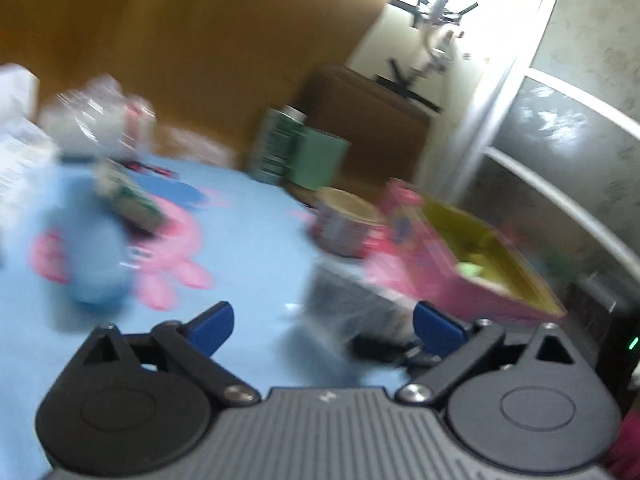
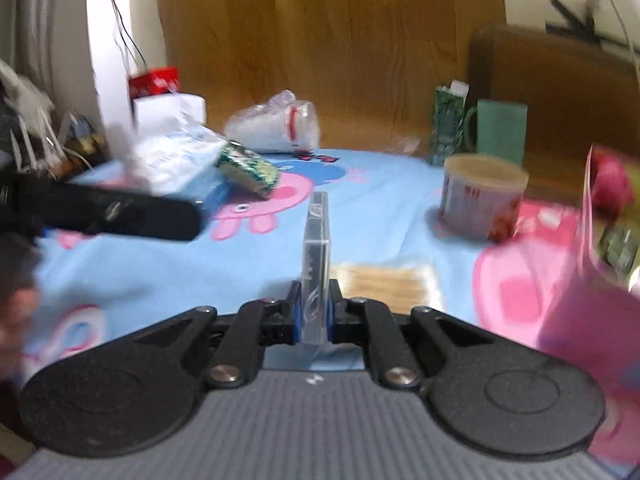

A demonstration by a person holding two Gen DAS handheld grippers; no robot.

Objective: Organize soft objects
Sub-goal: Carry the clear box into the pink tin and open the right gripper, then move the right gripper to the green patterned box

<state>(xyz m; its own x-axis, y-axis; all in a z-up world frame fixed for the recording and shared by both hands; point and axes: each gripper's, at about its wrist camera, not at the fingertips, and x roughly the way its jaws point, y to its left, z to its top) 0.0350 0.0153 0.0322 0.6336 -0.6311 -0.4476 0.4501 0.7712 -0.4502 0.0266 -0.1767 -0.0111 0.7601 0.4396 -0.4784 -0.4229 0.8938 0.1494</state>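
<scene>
Left gripper with jaws spread wide, nothing between them — just ahead of the right-hand jaw, a blurred clear packet on the blue cartoon-print sheet. Right gripper clamped tight on a thin clear case, held edge-on. Beyond and right of those jaws — a round tub, a pink box.

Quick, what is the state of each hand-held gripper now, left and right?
Left hand-held gripper: open wide, nothing between the fingers.
Right hand-held gripper: shut on a thin clear plastic case, held on edge.
</scene>
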